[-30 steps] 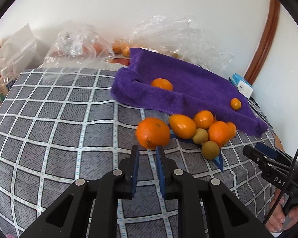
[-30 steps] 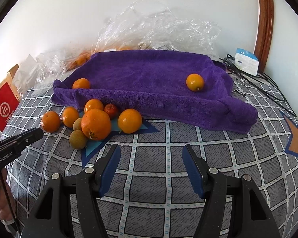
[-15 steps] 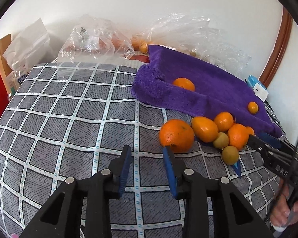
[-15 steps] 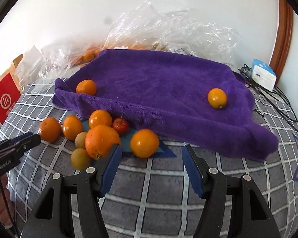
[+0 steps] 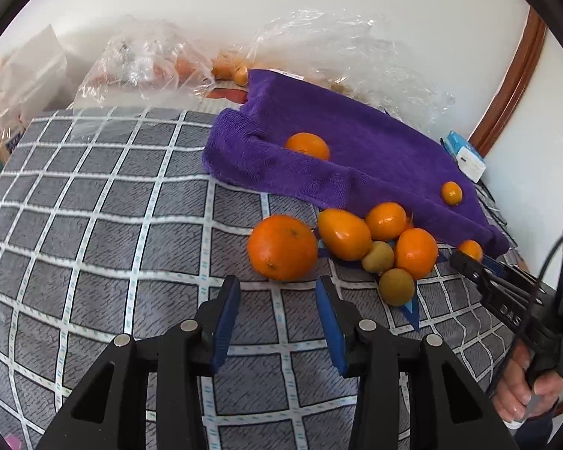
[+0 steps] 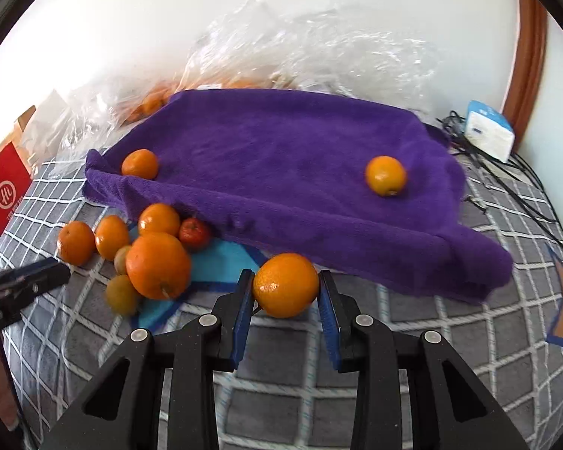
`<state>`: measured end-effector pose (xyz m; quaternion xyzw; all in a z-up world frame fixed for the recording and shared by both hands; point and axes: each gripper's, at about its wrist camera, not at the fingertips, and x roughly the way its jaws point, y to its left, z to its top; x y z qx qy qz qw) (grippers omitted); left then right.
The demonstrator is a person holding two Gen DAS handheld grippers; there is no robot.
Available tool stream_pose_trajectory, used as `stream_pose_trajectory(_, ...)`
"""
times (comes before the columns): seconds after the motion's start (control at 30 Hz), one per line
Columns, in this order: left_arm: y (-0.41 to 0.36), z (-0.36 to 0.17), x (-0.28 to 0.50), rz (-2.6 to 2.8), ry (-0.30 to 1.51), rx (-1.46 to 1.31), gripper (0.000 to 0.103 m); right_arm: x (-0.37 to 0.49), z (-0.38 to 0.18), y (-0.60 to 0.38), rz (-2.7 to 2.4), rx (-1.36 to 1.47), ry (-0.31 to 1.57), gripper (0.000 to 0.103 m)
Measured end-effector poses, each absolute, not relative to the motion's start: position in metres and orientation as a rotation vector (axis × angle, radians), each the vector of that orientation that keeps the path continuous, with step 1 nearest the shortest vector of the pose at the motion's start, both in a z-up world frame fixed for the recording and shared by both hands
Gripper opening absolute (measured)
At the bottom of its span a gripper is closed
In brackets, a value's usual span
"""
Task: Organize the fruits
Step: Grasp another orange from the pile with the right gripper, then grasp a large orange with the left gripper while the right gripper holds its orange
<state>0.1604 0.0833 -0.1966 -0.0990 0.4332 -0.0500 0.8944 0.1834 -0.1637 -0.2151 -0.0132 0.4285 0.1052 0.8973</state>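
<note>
Between the blue fingers of our right gripper sits an orange, just in front of the purple towel; we cannot tell if they squeeze it. Our left gripper is open, with a big orange just ahead on the checked cloth.

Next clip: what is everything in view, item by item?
Purple terry towel: one, purple, on the grey checked cover
Oranges on towel: two, orange, one near each end
Loose oranges: four, orange, heaped at towel's front edge
Small round fruits: two greenish-brown, one red, same heap
Clear plastic bags: several, transparent, behind towel
Red carton: one, red, far left
White-blue box: one, far right, beside black cables
Left gripper: black, blue pads, open, empty
Right gripper: same colours, fingers flank a fifth orange; contact unclear
</note>
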Motion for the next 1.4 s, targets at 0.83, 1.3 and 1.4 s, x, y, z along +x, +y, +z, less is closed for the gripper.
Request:
stream_pose_trajectory(0.83,0.056,-0.204,0.178,-0.011,0.869,-0.079,0.057,0.175,-0.229,-0.184,0.202,-0.061,0.905,0.033)
stream_pose_trajectory(1.3,0.07,-0.191,0.158,-0.027,0.729,-0.175,0.039,0.171,-0.225,-0.189,0.209,-0.026,0.873,0.033)
stream_pose_trajectory(1.4,0.069,-0.186,0.154,-0.038,0.691,-0.175,0.039,0.171,-0.225,-0.189,0.213,-0.02,0.876,0.033)
